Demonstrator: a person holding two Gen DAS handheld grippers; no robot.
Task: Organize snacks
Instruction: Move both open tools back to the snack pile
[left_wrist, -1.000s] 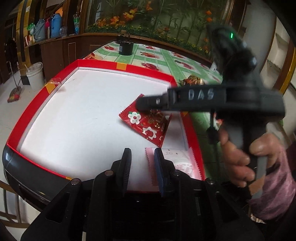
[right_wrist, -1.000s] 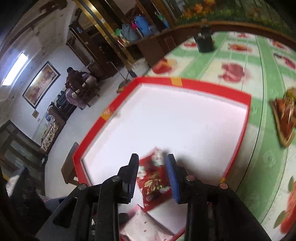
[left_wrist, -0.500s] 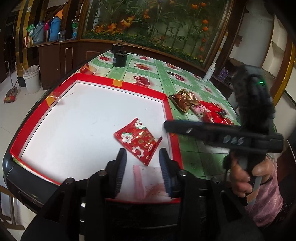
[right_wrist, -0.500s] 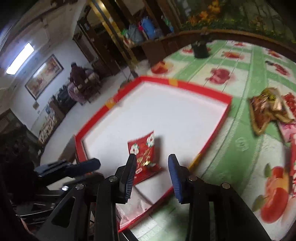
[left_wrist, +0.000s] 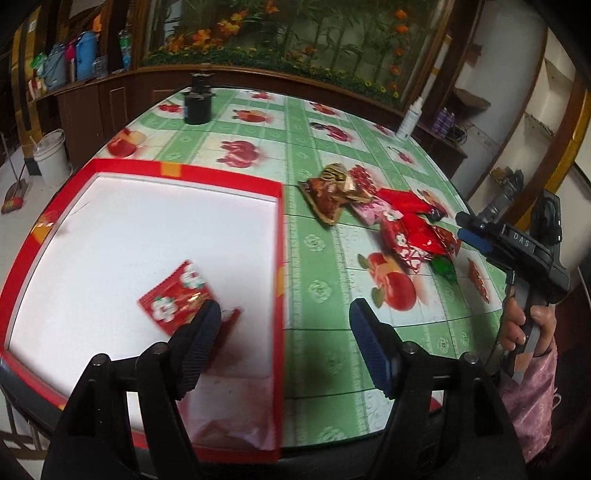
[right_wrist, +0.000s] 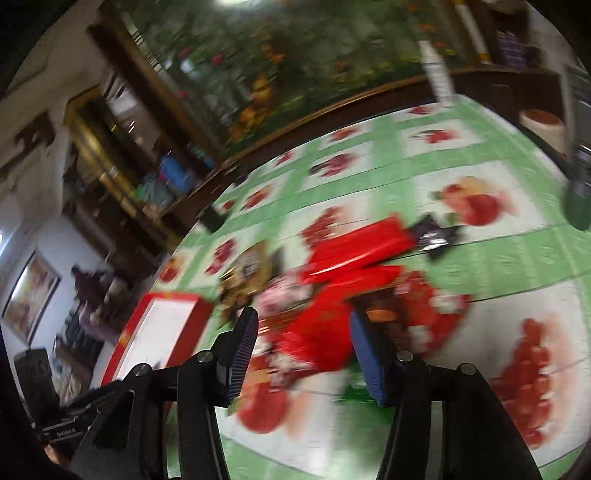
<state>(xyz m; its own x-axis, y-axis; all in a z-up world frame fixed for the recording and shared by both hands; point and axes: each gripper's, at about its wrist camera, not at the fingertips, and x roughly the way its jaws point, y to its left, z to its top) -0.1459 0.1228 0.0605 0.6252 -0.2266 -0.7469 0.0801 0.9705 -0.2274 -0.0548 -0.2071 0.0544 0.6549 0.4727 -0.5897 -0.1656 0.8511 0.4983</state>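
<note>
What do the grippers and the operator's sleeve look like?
Left gripper: black frame, ribbed pads, one black, one blue. Right gripper: same build; from the side, black pistol-grip body marked "DAS", blue pad. Sleeve: pink-purple patterned fabric.

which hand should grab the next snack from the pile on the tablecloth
Probably the right. The right gripper points straight at the snack pile, its jaws opening with nothing pressed between them. The left gripper is also empty and opening, but sits over the red tray's edge, with the pile farther off.
</note>
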